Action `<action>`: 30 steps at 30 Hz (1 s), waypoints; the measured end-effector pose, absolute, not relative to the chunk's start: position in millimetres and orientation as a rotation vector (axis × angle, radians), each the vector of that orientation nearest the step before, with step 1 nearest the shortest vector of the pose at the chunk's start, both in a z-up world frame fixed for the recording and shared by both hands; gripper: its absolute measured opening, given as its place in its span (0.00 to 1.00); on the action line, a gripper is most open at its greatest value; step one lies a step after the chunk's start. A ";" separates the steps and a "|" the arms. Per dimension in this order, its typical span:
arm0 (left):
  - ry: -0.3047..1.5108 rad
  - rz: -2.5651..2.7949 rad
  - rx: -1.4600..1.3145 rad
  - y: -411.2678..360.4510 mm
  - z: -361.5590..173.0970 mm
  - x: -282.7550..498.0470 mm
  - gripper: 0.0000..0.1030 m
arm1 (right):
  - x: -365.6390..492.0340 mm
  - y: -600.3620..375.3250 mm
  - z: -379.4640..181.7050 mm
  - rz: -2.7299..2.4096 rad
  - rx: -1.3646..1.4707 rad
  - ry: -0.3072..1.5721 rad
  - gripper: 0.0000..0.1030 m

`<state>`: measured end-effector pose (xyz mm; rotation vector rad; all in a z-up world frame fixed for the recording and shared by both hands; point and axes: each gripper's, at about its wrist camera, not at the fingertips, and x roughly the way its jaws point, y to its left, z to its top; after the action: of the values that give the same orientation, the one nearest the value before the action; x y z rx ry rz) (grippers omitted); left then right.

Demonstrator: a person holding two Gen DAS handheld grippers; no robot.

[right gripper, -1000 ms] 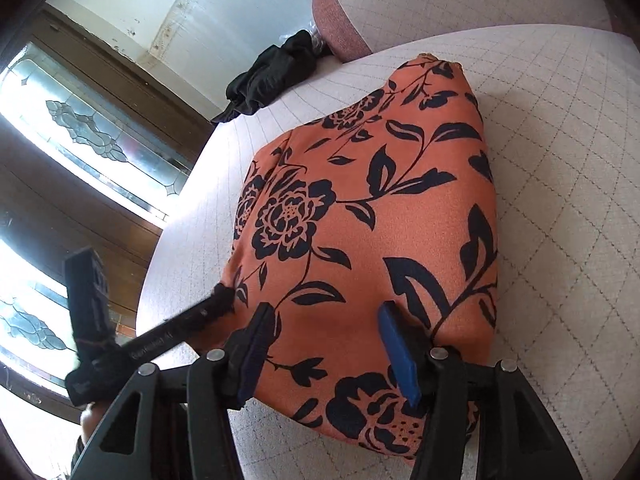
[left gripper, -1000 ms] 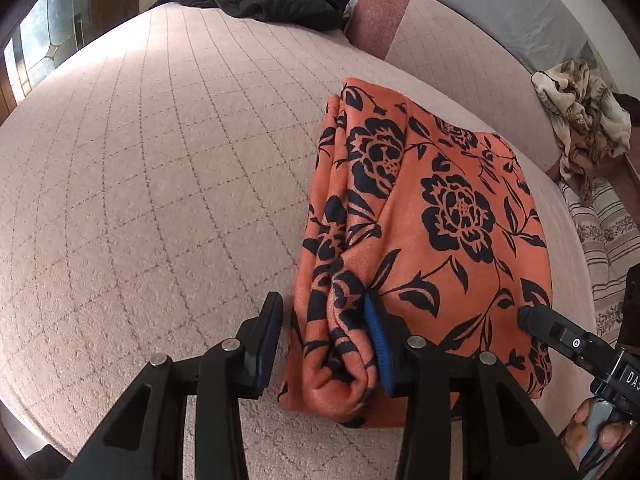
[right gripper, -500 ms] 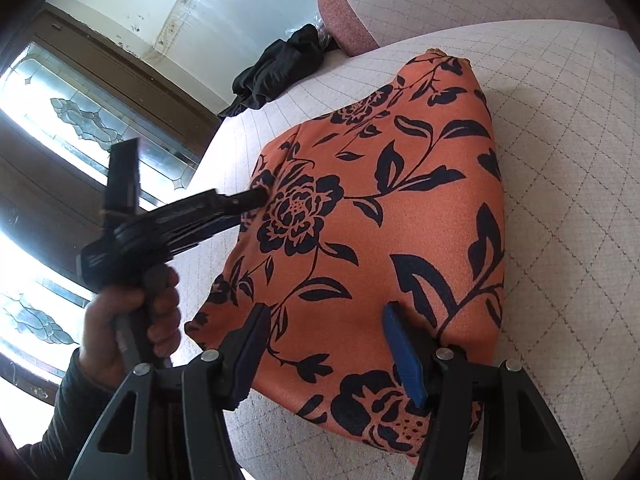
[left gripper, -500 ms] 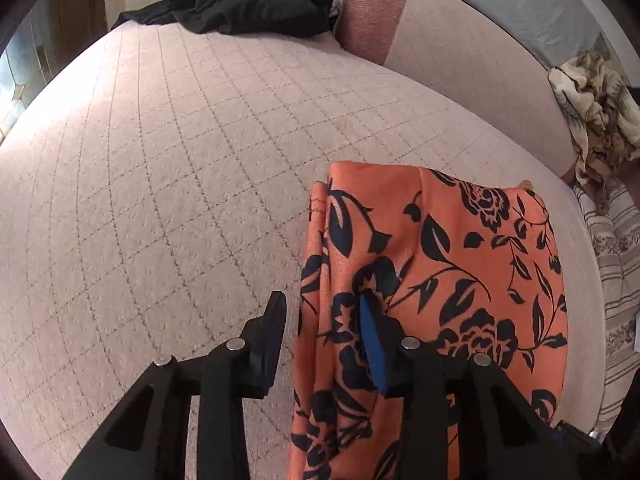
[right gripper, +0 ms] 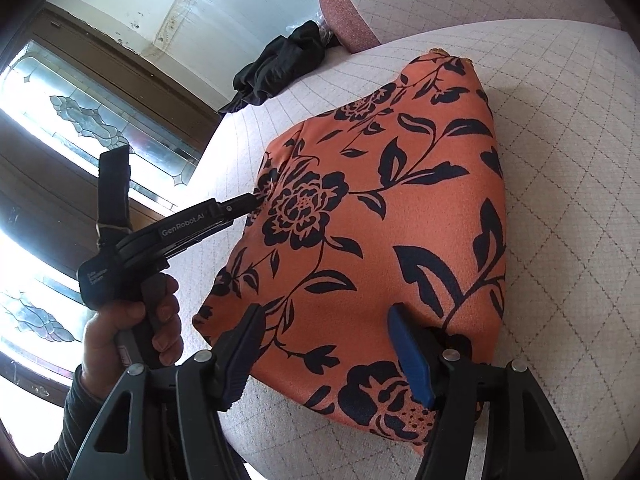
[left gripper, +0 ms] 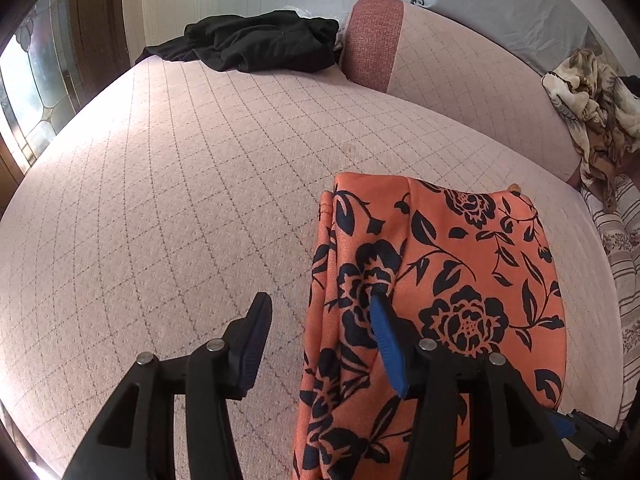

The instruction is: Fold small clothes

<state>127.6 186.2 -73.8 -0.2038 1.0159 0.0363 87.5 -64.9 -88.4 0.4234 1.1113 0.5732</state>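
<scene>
The orange garment printed with black flowers (left gripper: 460, 280) lies folded into a thick bundle on the pale pink quilted sofa seat (left gripper: 180, 200), filling the lower right of the left wrist view and the centre of the right wrist view. A second ago the left claw (left gripper: 320, 332) sat low at the bundle's near edge; now it has lifted along the side fold, and its jaws are opening, with a ridge of cloth between them but not pinched. The right claw (right gripper: 328, 344) has not shifted at the near corner; its jaws are opening too, straddling the cloth loosely. To my eye both are letting go, so this fold looks finished. A crumpled black garment (left gripper: 260, 44) waits at the upper left, near the sofa arm. I see no basket or box anywhere.
</scene>
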 end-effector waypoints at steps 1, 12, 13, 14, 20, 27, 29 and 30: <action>1.013 0.041 -0.205 187.0 -71.6 124.2 0.54 | 86.6 -64.1 -86.9 0.572 0.422 1.109 0.69; 1.034 0.028 -0.226 182.6 -79.0 80.3 0.72 | 76.9 -60.1 -82.0 0.574 0.426 1.101 0.74; 1.087 0.027 -0.208 180.8 -92.8 82.5 0.72 | 75.7 -60.5 -83.4 0.574 0.427 1.105 0.74; 1.085 0.025 -0.228 183.0 -96.3 79.2 0.72 | 74.5 -61.7 -82.8 0.576 0.432 1.101 0.74; 0.964 -0.034 -0.292 198.3 -66.0 80.1 0.77 | 77.1 -108.0 -52.5 0.511 0.494 0.956 0.78; 1.099 -0.155 -0.282 184.8 -105.7 115.7 0.78 | 155.0 -145.8 -107.6 0.406 0.645 1.122 0.81; 1.119 -0.221 -0.327 180.1 -109.4 116.1 0.56 | 163.9 -127.9 -120.1 0.484 0.635 1.167 0.72; 1.119 -0.226 -0.338 177.5 -109.7 116.7 0.49 | 165.1 -117.0 -125.0 0.509 0.606 1.192 0.59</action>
<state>116.7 177.5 -109.7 -0.3385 1.1192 -0.2257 165.1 -117.0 -125.0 0.6059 1.1920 0.5085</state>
